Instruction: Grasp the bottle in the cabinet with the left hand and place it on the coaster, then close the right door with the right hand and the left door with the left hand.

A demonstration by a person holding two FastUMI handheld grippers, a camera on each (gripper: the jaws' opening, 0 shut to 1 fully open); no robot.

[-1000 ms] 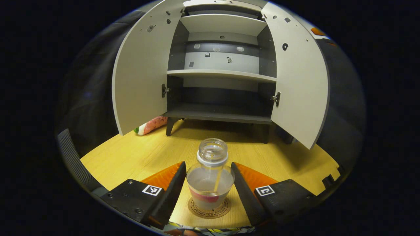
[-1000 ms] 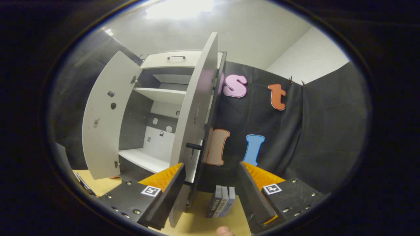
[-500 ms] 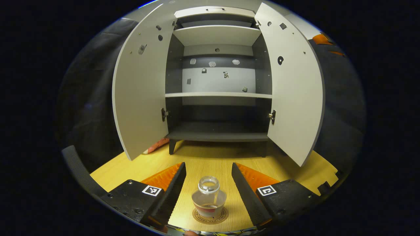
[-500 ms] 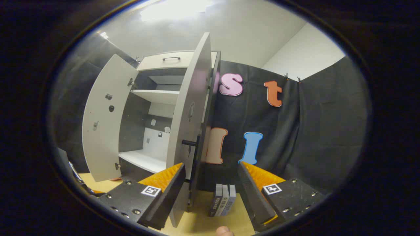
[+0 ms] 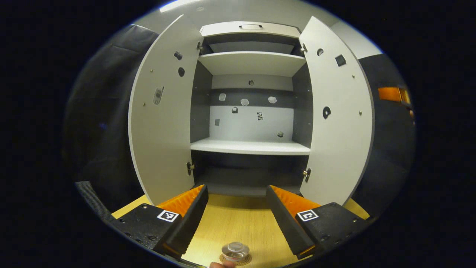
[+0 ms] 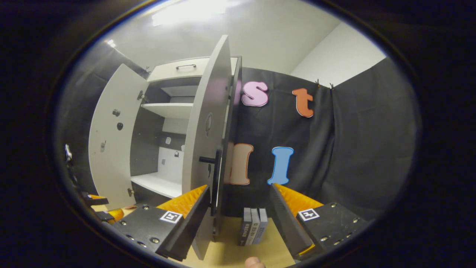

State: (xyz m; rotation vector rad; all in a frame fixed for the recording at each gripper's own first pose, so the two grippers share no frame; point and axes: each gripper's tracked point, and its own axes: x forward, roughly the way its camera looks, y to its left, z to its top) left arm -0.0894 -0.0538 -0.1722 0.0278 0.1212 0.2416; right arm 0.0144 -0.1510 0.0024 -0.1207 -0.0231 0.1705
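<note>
The bottle [image 5: 235,250] is standing upright on the coaster [image 5: 235,259], on the table in front of the cabinet [image 5: 251,111], clear of the left gripper [image 5: 236,214], whose fingers are spread wide and holding nothing. The right gripper [image 6: 239,216] is likewise gaping wide and empty. The right door [image 6: 202,141] is standing edge-on just ahead of it, its tall axis vertical and its black handle [image 6: 208,160] facing the right gripper, which appears the nearer tool for closing it. The left door [image 5: 161,119] is standing open.

Clear bottle [image 5: 235,249] upright on its coaster [image 5: 245,258] — cabinet [image 5: 251,111] doors, left [image 5: 161,123] and right [image 5: 334,123], both open.
</note>
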